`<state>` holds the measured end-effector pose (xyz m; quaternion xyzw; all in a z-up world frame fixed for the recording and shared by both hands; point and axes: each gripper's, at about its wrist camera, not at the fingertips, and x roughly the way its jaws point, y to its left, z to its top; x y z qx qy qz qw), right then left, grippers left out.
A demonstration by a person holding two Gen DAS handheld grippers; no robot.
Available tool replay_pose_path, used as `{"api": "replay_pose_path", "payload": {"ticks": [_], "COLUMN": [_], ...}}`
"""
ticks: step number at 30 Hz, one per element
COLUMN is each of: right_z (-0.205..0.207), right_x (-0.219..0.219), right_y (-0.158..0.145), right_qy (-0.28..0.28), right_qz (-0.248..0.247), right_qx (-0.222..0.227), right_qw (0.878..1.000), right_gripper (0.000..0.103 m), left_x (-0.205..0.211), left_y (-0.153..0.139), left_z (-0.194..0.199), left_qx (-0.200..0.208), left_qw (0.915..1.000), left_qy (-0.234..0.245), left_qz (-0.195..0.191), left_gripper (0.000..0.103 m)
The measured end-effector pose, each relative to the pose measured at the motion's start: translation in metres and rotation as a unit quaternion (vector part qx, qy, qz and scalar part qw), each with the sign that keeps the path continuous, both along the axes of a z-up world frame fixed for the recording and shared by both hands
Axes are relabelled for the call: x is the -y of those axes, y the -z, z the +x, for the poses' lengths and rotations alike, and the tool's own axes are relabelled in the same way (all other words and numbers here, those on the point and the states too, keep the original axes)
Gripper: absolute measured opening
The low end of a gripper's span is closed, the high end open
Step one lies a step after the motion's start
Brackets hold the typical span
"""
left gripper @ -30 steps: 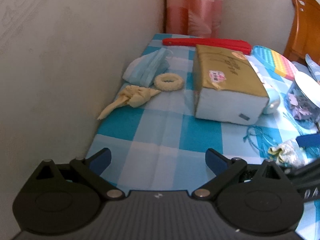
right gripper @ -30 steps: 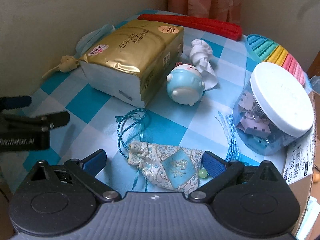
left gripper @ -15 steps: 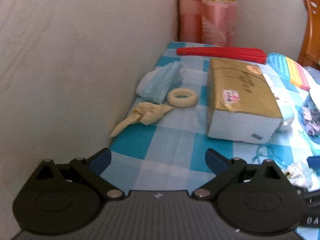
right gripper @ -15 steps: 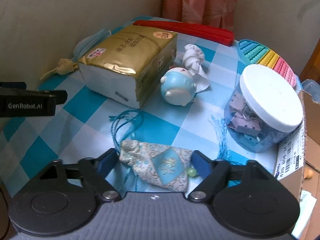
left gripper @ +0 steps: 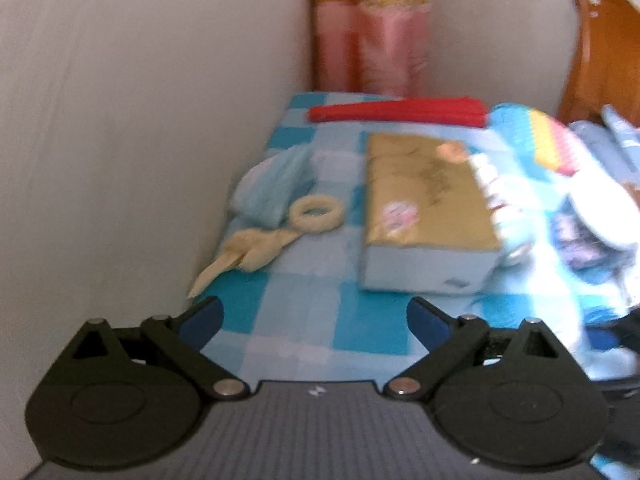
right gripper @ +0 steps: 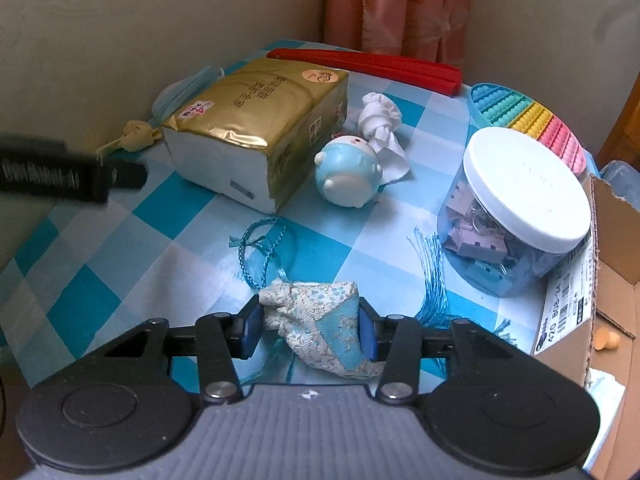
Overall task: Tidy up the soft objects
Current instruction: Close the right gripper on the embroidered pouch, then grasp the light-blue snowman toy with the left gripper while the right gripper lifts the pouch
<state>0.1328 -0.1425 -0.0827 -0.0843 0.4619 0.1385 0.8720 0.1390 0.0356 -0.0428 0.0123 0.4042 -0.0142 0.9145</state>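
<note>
The right gripper [right gripper: 308, 330] had just been closing; its pads pinched the embroidered pouch [right gripper: 320, 322] lying between them.

On the cardboard box [right gripper: 568, 312] at my desk's right edge, a label reads "420 B0B-34". The gold pack's [right gripper: 256, 120] Chinese print is too small for me to read.

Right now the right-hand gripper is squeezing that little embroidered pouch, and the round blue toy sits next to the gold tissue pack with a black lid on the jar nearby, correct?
Nearly. The jar's lid is white, not black, as the right wrist view shows. The rest holds: the right gripper has just closed on the embroidered pouch, and the round blue toy sits beside the gold tissue pack.
</note>
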Motion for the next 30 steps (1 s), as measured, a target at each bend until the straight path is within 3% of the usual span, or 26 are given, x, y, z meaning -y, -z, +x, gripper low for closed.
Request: {"api": "replay_pose_path", "payload": {"ticks": [4,9,15,21,26,30], "right_z": [-0.007,-0.017,-0.026,-0.032,-0.033,-0.033], "right_x": [0.001,0.002,0.003,0.006,0.014,0.017], "right_y": [0.000,0.001,0.000,0.000,-0.001,-0.001], "right_qy": [-0.011,-0.027,-0.043,-0.061,-0.057,-0.058], "right_qz": [-0.001,0.001,0.007,0.021,0.046,0.055], "right_qx": [0.001,0.008,0.012,0.007,0.001,0.000], "right_qw": [1.000,1.000,0.999,0.998,0.997,0.997], "right_gripper": [0.052,0.053,0.057,0.072,0.075,0.076], "left_x": [0.025,0.076,0.132,0.157,0.165,0.170], "left_y": [-0.025,-0.047,-0.056,-0.037,-0.019,-0.013], "left_z": [0.005,0.017,0.041,0.064,0.071,0.077], "left_qx": [0.004,0.013,0.007,-0.034,-0.070,-0.076], "left_qw": [0.9972,0.9862,0.9585,0.9389,0.9349,0.9342], "left_qy": [0.074,0.162,0.272,0.324,0.325,0.324], "left_qz": [-0.001,0.029,0.084,0.110,0.123,0.128], "left_gripper": [0.097,0.097,0.097,0.081,0.066,0.062]}}
